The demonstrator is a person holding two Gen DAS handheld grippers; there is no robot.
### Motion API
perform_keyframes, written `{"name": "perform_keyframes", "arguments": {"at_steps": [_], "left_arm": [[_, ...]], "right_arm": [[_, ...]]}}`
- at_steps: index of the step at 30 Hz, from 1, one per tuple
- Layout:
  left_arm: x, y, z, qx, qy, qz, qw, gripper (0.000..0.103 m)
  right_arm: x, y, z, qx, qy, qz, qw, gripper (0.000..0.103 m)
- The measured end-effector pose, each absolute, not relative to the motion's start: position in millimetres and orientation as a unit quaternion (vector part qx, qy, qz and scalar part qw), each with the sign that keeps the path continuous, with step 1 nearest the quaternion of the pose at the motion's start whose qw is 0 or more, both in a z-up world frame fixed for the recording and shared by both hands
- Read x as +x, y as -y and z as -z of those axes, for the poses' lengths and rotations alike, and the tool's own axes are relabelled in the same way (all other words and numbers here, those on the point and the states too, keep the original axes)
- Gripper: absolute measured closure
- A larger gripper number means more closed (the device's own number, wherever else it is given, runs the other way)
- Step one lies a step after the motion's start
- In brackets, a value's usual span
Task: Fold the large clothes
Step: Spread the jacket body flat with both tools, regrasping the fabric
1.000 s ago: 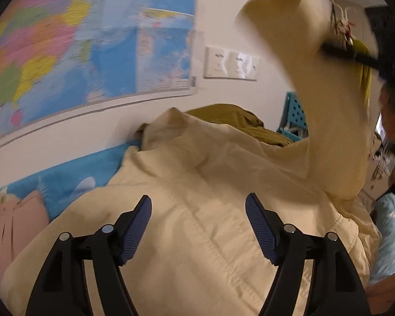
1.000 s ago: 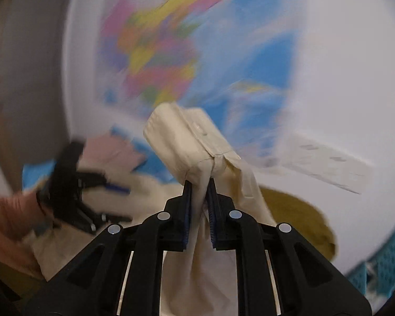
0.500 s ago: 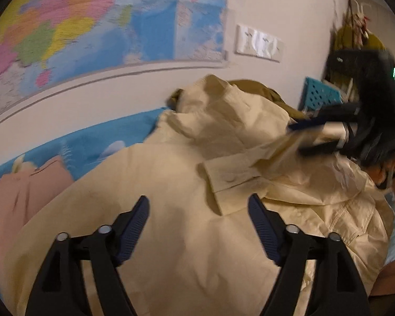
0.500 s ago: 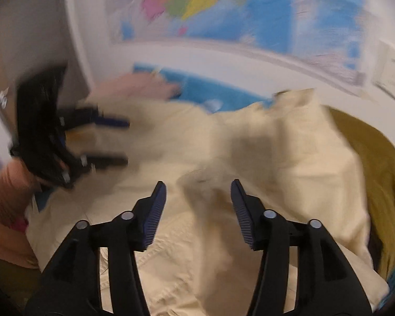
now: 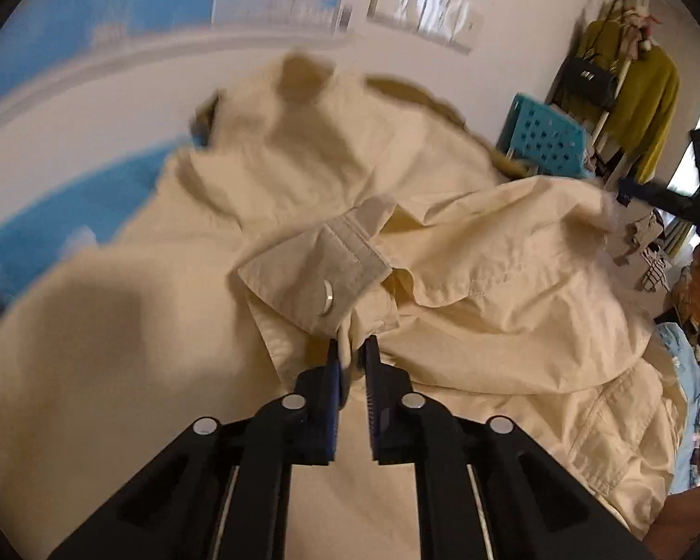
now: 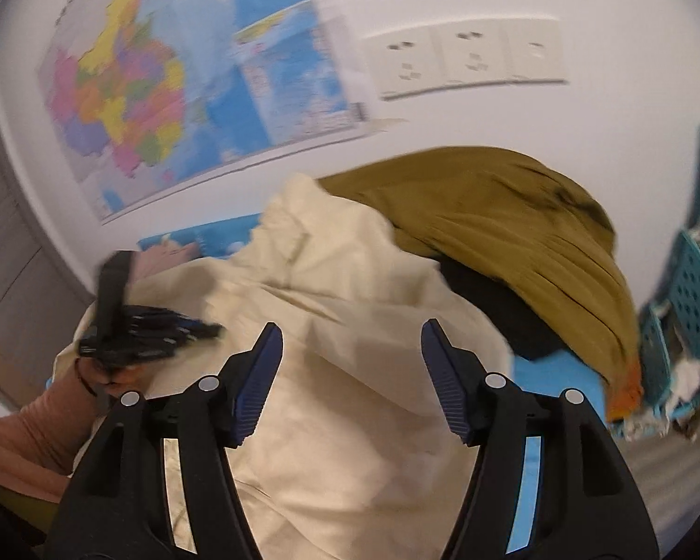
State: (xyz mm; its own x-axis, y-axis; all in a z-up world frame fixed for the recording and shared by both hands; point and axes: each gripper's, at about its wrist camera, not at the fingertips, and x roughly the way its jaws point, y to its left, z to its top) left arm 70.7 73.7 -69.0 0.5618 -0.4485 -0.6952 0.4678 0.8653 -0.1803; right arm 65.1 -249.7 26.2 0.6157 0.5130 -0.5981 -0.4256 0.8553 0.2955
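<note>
A large cream jacket [image 5: 172, 336] lies spread over the bed, one sleeve folded across its body. The sleeve's buttoned cuff [image 5: 317, 275] lies just ahead of my left gripper [image 5: 352, 350], which is shut on a pinch of cream fabric below the cuff. In the right wrist view the same jacket [image 6: 350, 420] fills the foreground. My right gripper [image 6: 352, 340] hovers over it with its jaws opening and nothing between them. The left gripper [image 6: 205, 326] shows blurred at the left there, held by a hand. The right gripper's fingers [image 5: 653, 193] poke in at the right edge of the left view.
An olive-green garment [image 6: 513, 228] is heaped at the jacket's far side over something black [image 6: 503, 308]. Blue bedding [image 5: 70, 214] lies against the white wall with a map [image 6: 172, 74] and sockets [image 6: 466, 60]. A teal perforated crate [image 5: 545, 144] and a clothes rack [image 5: 629, 88] stand to the right.
The right gripper let go of the sleeve, which dropped across the jacket, then swung toward the olive garment. The left gripper sank and shut on fabric by the cuff.
</note>
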Motion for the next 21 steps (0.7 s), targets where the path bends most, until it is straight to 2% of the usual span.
{"name": "perform_keyframes", "arguments": {"at_steps": [4, 7, 10, 12, 15, 17, 19, 21], "left_arm": [[41, -98, 51, -0.014, -0.386, 0.248, 0.888, 0.097], [18, -111, 49, -0.009, -0.401, 0.233, 0.886, 0.096], [7, -113, 63, 0.012, -0.430, 0.215, 0.877, 0.085], [3, -114, 75, 0.037, -0.438, 0.186, 0.879, 0.084], [4, -124, 81, 0.018, -0.447, 0.182, 0.875, 0.083], [0, -131, 77, 0.017, -0.440, 0.173, 0.881, 0.075], [-5, -138, 69, 0.010, -0.426, 0.172, 0.888, 0.058], [-10, -143, 62, 0.009, -0.413, 0.165, 0.896, 0.054]], "right_arm": [[62, 249, -13, 0.045, -0.359, -0.265, 0.894, 0.044], [69, 227, -1, -0.004, -0.365, -0.256, 0.895, 0.051], [91, 203, 20, -0.049, -0.383, -0.236, 0.892, 0.054], [109, 193, 37, -0.072, -0.401, -0.219, 0.886, 0.057], [134, 185, 65, -0.092, -0.439, -0.187, 0.874, 0.052], [140, 185, 74, -0.092, -0.457, -0.180, 0.866, 0.051], [132, 186, 65, -0.096, -0.444, -0.176, 0.873, 0.051], [119, 189, 46, -0.086, -0.422, -0.179, 0.884, 0.051]]}}
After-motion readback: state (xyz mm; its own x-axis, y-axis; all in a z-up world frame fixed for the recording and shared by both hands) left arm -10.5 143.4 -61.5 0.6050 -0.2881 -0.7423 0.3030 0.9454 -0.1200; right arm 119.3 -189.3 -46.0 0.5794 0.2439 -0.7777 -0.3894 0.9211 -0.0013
